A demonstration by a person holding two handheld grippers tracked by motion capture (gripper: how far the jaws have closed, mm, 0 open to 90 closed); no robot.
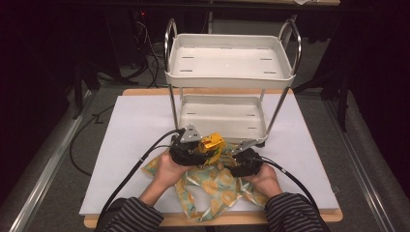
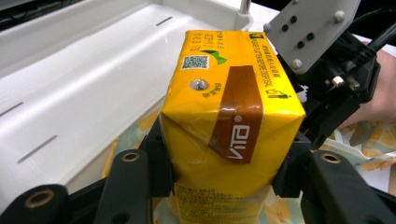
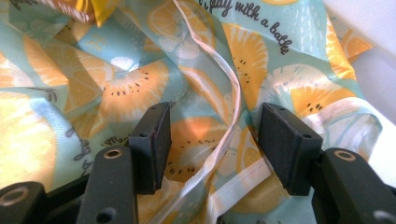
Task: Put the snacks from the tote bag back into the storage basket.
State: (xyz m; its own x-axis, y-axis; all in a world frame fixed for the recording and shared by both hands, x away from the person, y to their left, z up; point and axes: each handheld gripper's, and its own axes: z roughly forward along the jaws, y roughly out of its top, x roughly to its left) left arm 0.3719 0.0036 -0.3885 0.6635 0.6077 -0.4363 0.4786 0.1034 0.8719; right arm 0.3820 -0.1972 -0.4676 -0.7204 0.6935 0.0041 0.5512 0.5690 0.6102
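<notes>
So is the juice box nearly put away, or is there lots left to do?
Done: the left gripper has the yellow Vita drink carton clamped, lifted off the lemon-print bag. In hand: the right gripper sits open over the bag's cloth. Left: the white cart holds nothing yet, if that's its destination.
</notes>
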